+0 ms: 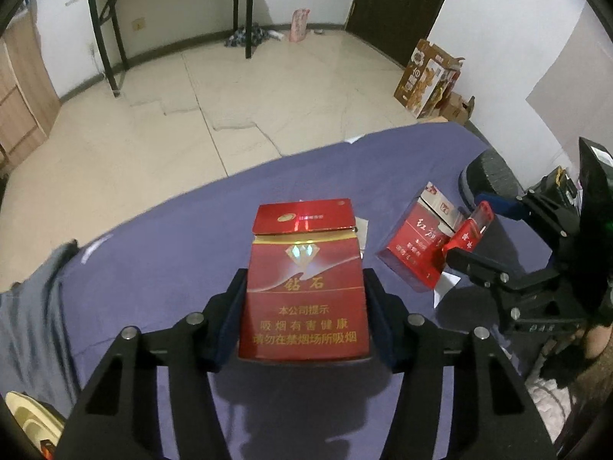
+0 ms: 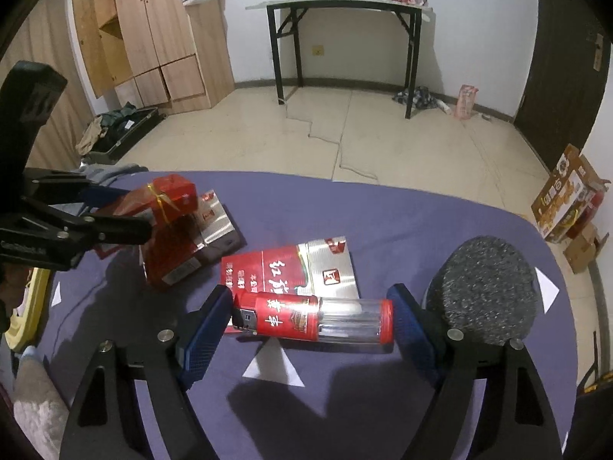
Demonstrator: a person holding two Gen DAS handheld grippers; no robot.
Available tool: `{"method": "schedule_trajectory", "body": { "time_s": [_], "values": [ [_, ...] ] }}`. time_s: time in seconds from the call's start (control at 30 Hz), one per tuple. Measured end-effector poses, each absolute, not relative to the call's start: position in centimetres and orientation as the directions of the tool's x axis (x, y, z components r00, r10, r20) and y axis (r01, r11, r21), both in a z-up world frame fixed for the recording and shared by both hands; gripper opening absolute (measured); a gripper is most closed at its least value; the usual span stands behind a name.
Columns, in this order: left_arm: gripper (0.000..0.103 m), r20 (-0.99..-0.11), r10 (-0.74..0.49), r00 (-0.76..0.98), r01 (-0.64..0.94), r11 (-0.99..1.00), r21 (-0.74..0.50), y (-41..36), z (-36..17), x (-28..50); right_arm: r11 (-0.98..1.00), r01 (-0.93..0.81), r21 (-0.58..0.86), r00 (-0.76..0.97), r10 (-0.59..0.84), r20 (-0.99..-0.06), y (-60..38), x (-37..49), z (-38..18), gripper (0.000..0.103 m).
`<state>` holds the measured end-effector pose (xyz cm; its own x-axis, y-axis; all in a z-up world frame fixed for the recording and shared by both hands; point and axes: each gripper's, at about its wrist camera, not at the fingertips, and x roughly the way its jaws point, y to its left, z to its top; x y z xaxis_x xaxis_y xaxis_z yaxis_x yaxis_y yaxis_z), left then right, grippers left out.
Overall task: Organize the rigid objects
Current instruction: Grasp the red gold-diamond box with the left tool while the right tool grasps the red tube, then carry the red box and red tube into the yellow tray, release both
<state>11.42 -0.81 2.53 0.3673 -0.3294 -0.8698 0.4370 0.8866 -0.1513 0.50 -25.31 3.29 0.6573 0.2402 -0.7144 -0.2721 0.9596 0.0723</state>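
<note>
Two grippers each clamp a red item above the purple cloth (image 2: 383, 222): the left gripper (image 1: 304, 306) squeezes a cigarette pack (image 1: 304, 283), the right gripper (image 2: 312, 320) pinches a lighter (image 2: 318, 318) endwise, so lift both slowly and level.

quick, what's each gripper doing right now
left gripper: shut on the red cigarette pack.
right gripper: lighter between the jaws, left pad touching; cannot tell if clamped.

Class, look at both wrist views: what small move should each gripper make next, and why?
Probably lift the red cigarette pack a little: the left gripper has its jaws closed on the pack's sides. The right gripper brackets the lighter end to end above the red-and-silver pack; closing fully first seems wise.
</note>
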Motion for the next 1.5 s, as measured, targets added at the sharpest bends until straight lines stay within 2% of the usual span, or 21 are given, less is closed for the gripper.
{"method": "schedule_trajectory", "body": {
  "time_s": [0.2, 0.3, 0.47, 0.7, 0.93, 1.1, 1.27, 1.5],
  "values": [
    [0.058, -0.859, -0.360, 0.365, 0.432, 0.882, -0.186, 0.5, 3.9, 10.3, 0.957, -0.280, 0.072, 0.658, 0.247, -0.711, -25.2, -0.3, 3.9, 0.082],
    [0.058, -0.828, -0.370, 0.422, 0.417, 0.890, -0.185, 1.8, 5.2, 9.3, 0.952, -0.298, 0.067, 0.661, 0.257, -0.705, -24.7, -1.1, 5.0, 0.082],
    [0.058, -0.789, -0.380, 0.484, 0.352, 0.909, -0.222, 6.0, 9.3, 7.2, 0.940, -0.336, 0.062, 0.673, 0.286, -0.682, -23.4, -2.8, 8.2, 0.082],
    [0.058, -0.773, -0.253, 0.582, 0.253, 0.960, -0.123, 14.7, 17.2, 1.8, 0.905, -0.421, 0.056, 0.701, 0.364, -0.613, -19.6, -6.6, 14.7, 0.082],
    [0.058, -0.719, -0.157, 0.678, 0.098, 0.988, -0.122, 24.6, 22.6, -4.8, 0.855, -0.518, 0.018, 0.710, 0.442, -0.549, -14.6, -11.4, 19.6, 0.082],
    [0.058, -0.717, -0.102, 0.689, 0.024, 0.993, -0.118, 29.3, 22.8, -7.6, 0.813, -0.582, -0.013, 0.690, 0.486, -0.536, -10.9, -14.0, 21.3, 0.082],
    [0.058, -0.727, -0.075, 0.682, -0.028, 0.991, -0.128, 32.8, 20.6, -9.0, 0.762, -0.647, -0.014, 0.634, 0.528, -0.565, -5.6, -14.3, 19.8, 0.082],
    [0.058, -0.797, -0.076, 0.599, -0.067, 0.987, -0.144, 35.7, 12.7, -8.0, 0.670, -0.741, 0.049, 0.472, 0.571, -0.672, 4.4, -12.1, 11.7, 0.082]
  ]
}}
